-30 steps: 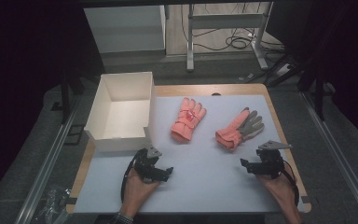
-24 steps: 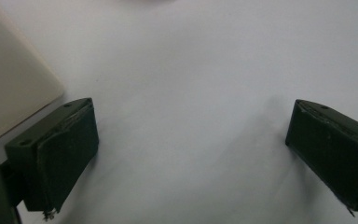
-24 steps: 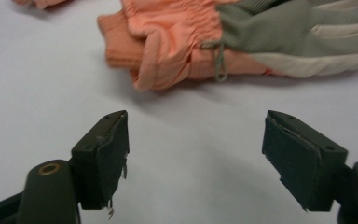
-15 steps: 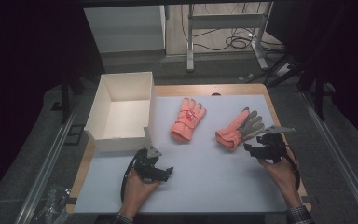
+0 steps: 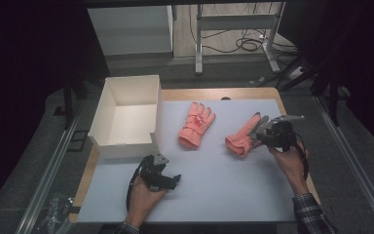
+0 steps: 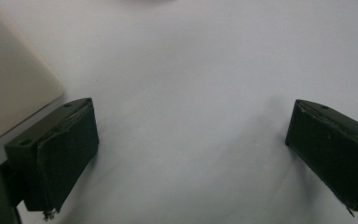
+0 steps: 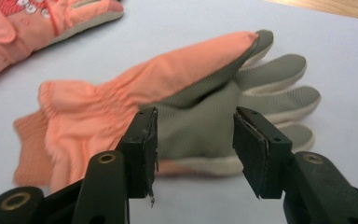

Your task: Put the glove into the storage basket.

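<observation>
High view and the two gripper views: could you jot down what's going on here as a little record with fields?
Surface: white mat on a wooden table
Box: white open box, at the mat's left edge
Left glove: orange glove, lying flat mid-mat
Right glove: orange and grey glove, palm side showing
Right tool: right gripper, jaws either side of that glove's palm, just been closing, pads not yet pressing
Left tool: left gripper, jaws wide apart over bare mat, beside the box
</observation>
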